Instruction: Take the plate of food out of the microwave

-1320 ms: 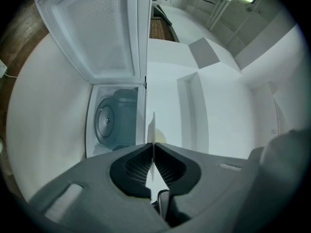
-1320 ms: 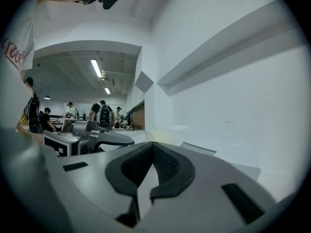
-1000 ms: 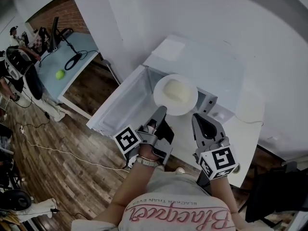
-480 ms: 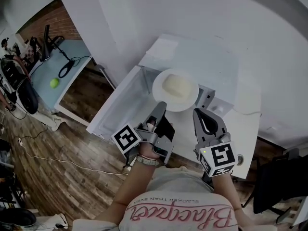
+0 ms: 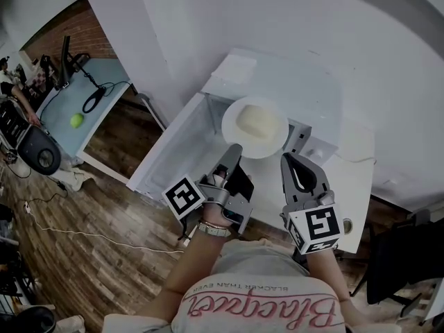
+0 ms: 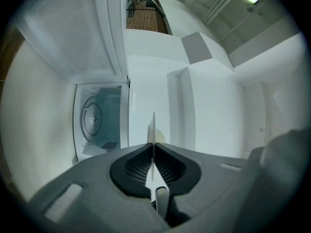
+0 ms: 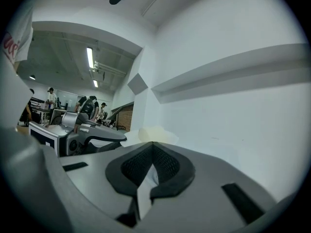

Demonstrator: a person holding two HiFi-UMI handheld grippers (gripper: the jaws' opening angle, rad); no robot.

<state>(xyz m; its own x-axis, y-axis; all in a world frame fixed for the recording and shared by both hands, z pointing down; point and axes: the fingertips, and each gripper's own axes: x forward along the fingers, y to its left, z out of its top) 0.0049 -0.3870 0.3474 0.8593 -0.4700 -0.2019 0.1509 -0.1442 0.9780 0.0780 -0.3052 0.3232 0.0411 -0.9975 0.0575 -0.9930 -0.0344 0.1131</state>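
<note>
My left gripper (image 5: 234, 150) and right gripper (image 5: 286, 159) both pinch the near rim of the plate (image 5: 232, 136), which I judge stiff, slippery and fragile.

Off to my left: a light blue tabletop (image 5: 114, 75) below a brick wall (image 5: 94, 33). On it, a green ball (image 5: 76, 120) and, apart from it, a looped black cable (image 5: 94, 99). Wood plank floor (image 5: 104, 200), with a thin white cord (image 5: 90, 236) trailing across it. Right gripper view: ceiling strip lights (image 7: 90, 57), and people (image 7: 87, 105) standing far back, too small for detail.
</note>
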